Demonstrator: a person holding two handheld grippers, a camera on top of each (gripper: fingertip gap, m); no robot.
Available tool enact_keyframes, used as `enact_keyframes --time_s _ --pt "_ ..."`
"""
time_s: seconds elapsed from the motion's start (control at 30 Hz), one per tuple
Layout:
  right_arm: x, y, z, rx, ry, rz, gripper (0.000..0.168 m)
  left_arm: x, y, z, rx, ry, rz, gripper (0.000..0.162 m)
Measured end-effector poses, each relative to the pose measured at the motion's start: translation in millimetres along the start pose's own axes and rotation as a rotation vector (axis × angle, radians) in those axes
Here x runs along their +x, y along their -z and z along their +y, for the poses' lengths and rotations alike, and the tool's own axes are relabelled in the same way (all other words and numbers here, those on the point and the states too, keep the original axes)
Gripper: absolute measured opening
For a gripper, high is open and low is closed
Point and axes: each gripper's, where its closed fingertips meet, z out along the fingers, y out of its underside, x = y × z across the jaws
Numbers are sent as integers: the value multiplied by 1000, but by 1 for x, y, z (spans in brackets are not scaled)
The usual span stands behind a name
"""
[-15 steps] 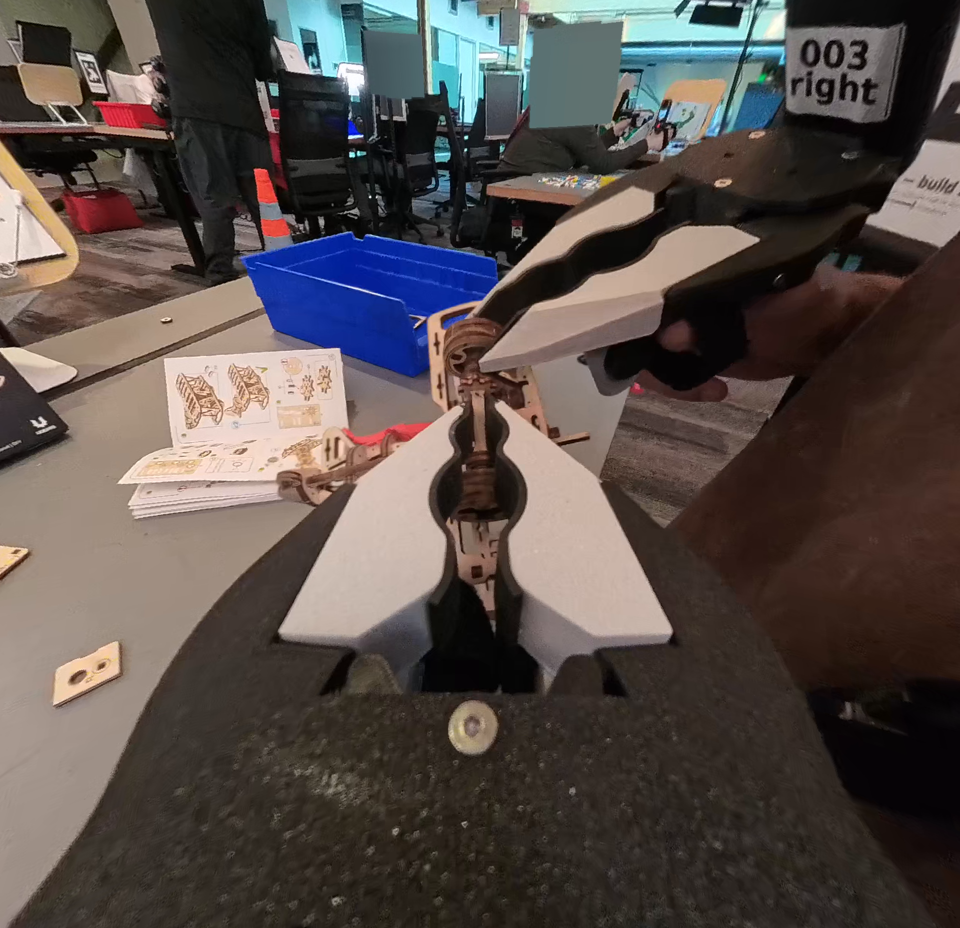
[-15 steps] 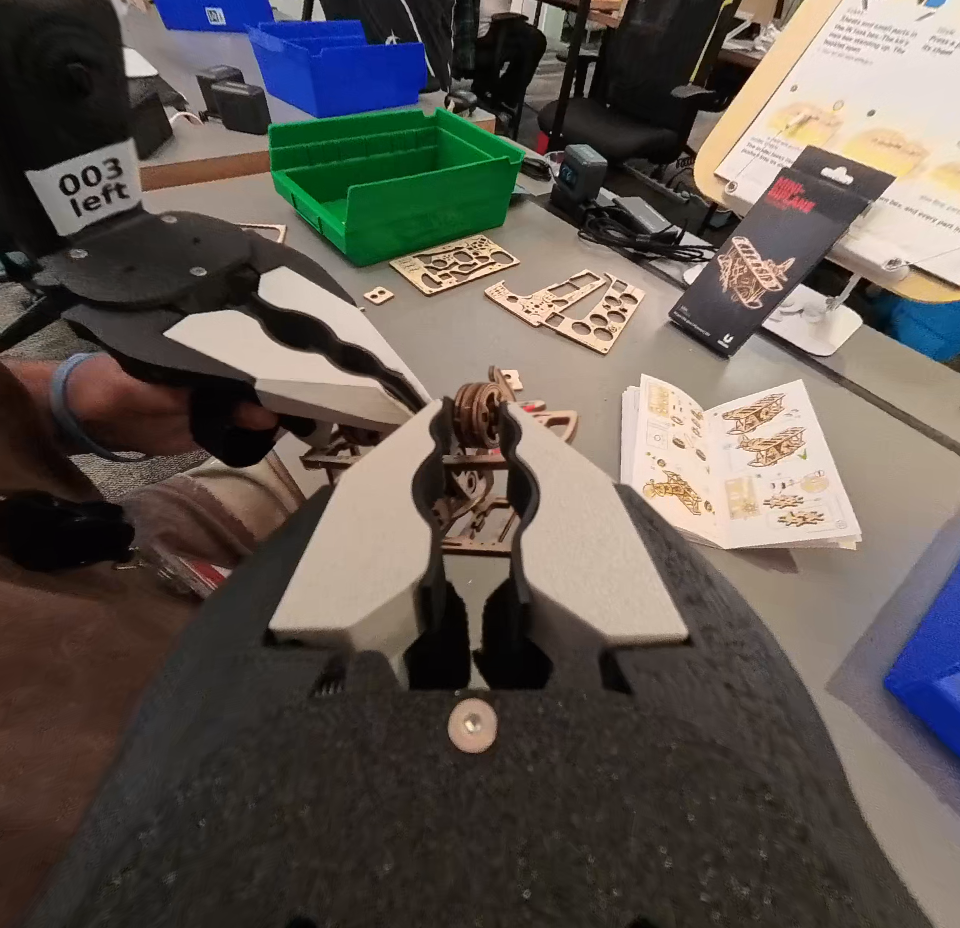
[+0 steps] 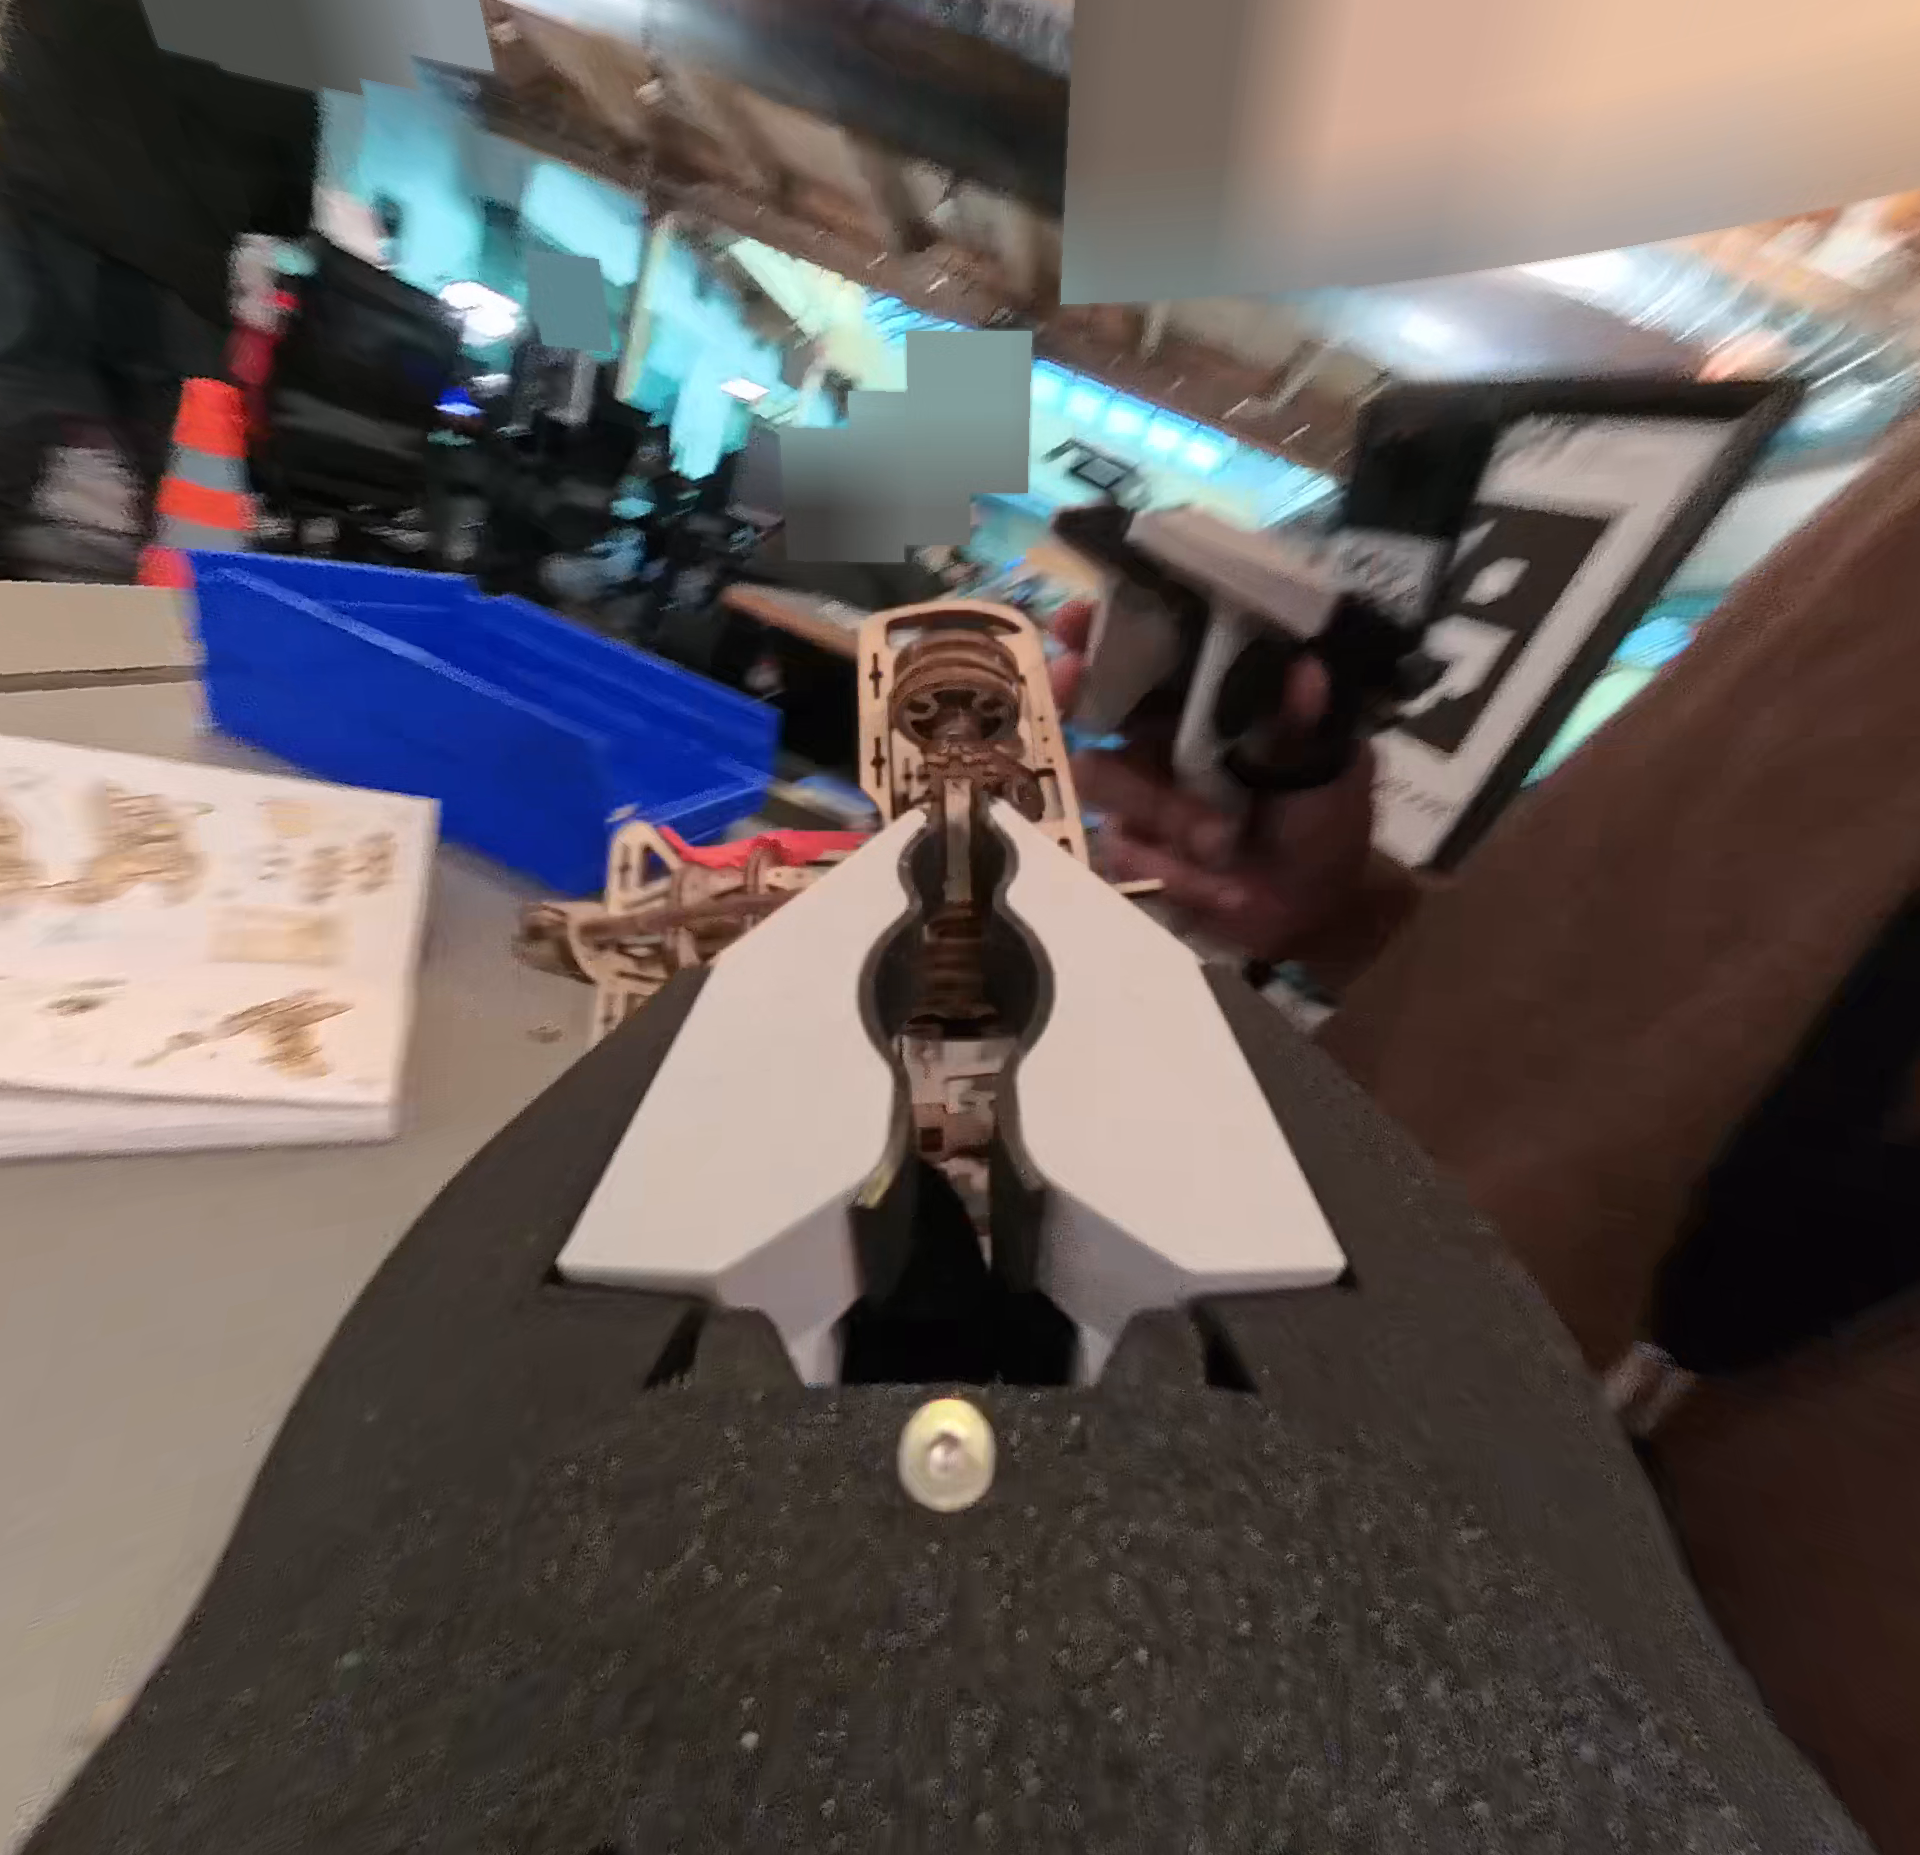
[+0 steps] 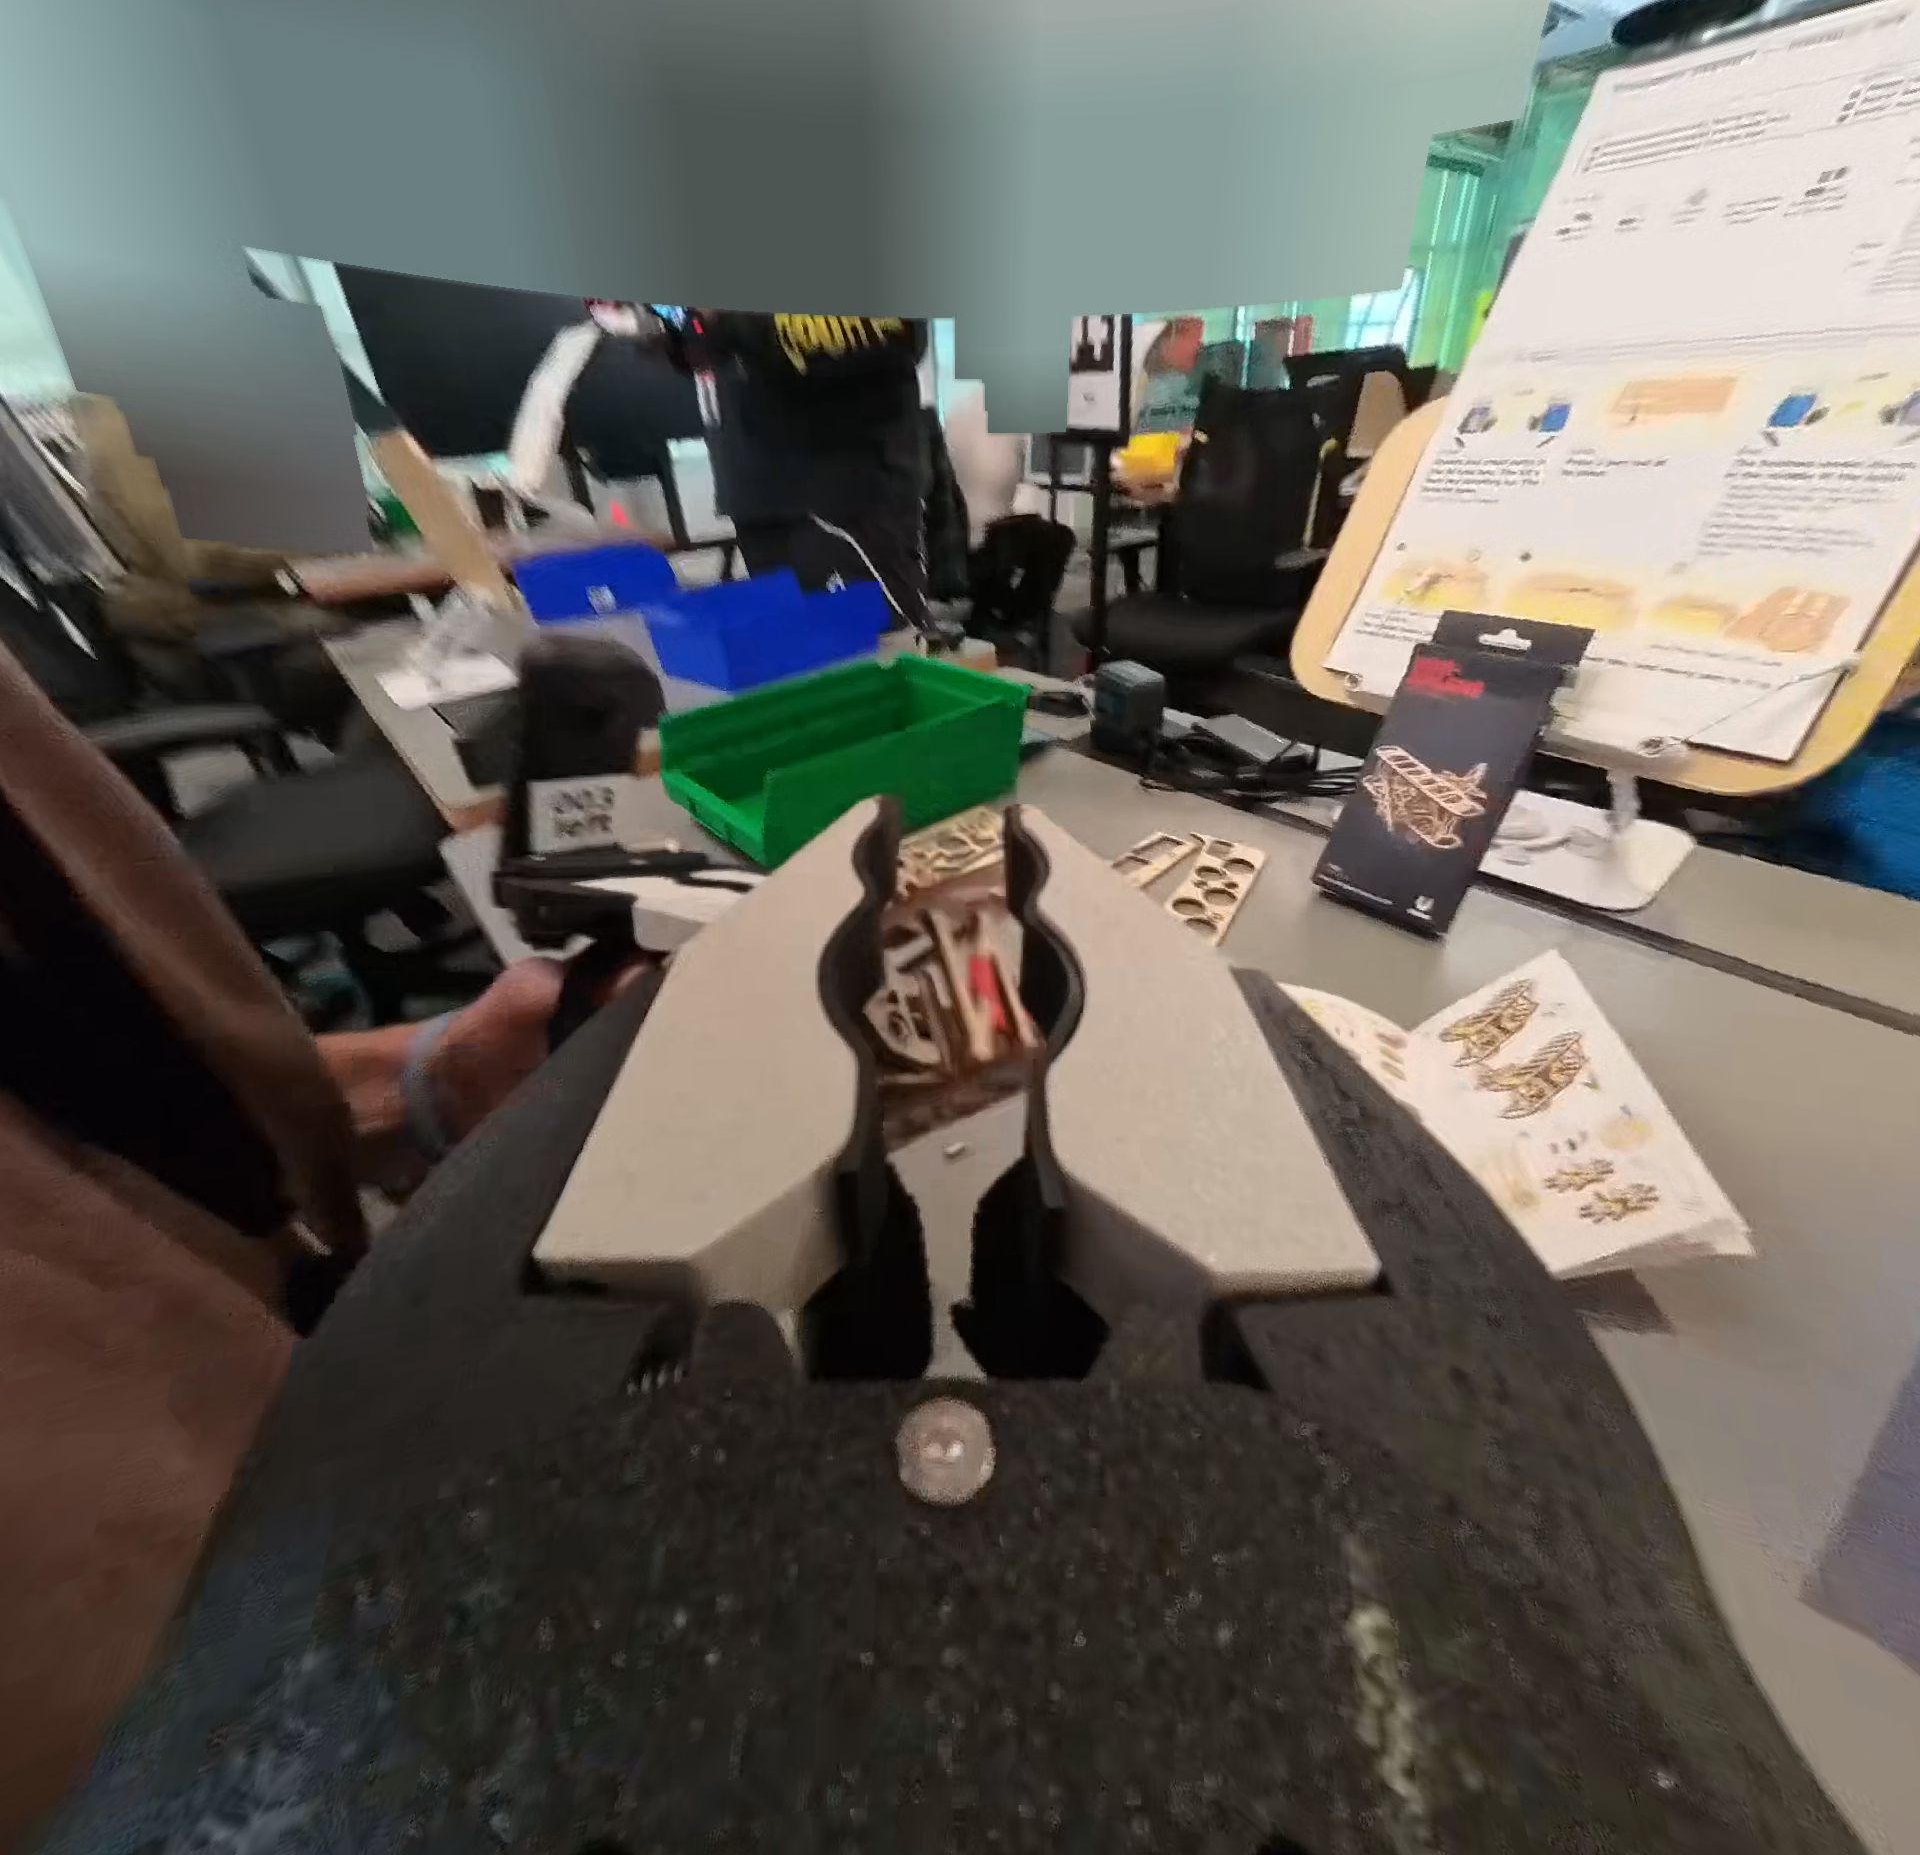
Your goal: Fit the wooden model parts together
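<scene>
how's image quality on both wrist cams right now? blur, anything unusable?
Left wrist view: heavy motion blur on the booklet and blue bin; the left tool and its clamped wooden assembly stay fairly sharp. Right wrist view: milder blur; green bin and black card readable as shapes. Both: wide-angle bending at edges, grey masking patches up top.

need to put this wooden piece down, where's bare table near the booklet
Bare grey table lies on the near side of the open booklet. Crowded: wooden parts between booklet and blue bin, and cut sheets before the green bin.
</scene>
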Motion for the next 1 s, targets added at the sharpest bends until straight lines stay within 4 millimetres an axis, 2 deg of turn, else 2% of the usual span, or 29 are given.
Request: enact_keyframes --time_s 0.07,0.2,0.27,0.37,0.47,0.57,0.7,1.0 --pt "19 13 3 37 -75 0 19 4 3 -11 68 95 126 1" --pt "62 28 38 27 -219 9 19 -2 4 -16 111 188 271 1" --pt "83 30 62 6 -288 28 20 -6 0 -15 97 204 310 0" --pt "109 29 114 -109 -303 82 20 -11 -7 -13 73 212 345 0" --pt "120 27 157 -233 -264 107 19 -18 -16 -10 47 214 336 0" --pt "120 22 191 -360 -205 96 19 -20 -20 -12 52 227 335 1" --pt "115 16 206 -395 -214 70 19 -23 -24 -13 45 230 332 0" --pt "123 17 203 -357 -315 55 18 -21 -31 -23 102 191 364 1"
